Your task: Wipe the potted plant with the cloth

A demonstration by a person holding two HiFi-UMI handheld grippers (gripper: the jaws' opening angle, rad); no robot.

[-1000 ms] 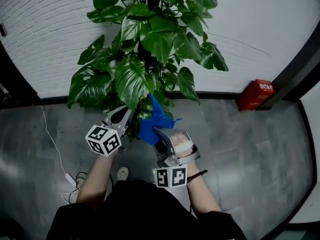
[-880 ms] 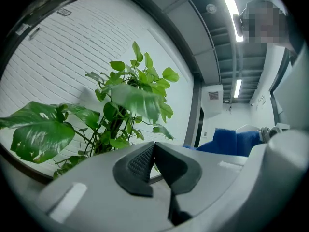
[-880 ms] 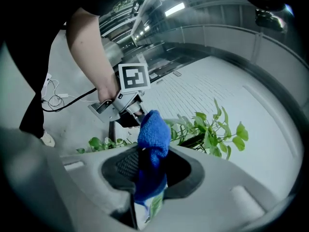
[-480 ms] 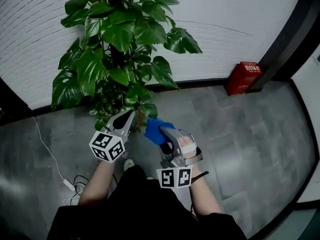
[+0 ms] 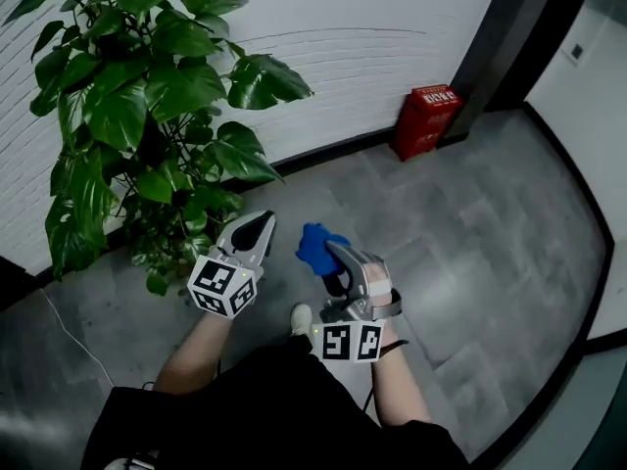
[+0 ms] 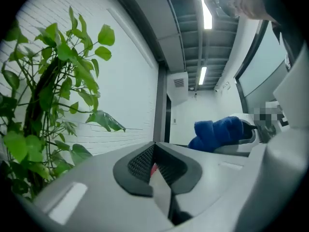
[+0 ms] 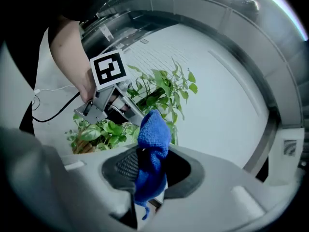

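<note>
Plainly bunched into a blue wad and pinched between the closed jaws of the right gripper (image 5: 331, 255): the cloth (image 5: 317, 246), held out over the grey floor (image 5: 470, 243) and clear of the potted plant (image 5: 137, 116) off to the left against the white brick wall (image 5: 362, 57). Just beside, nearer the leaves yet touching none, the left gripper (image 5: 257, 223), jaws pressed together on nothing. Farther right, at the foot of the wall, a red box (image 5: 427, 117).
</note>
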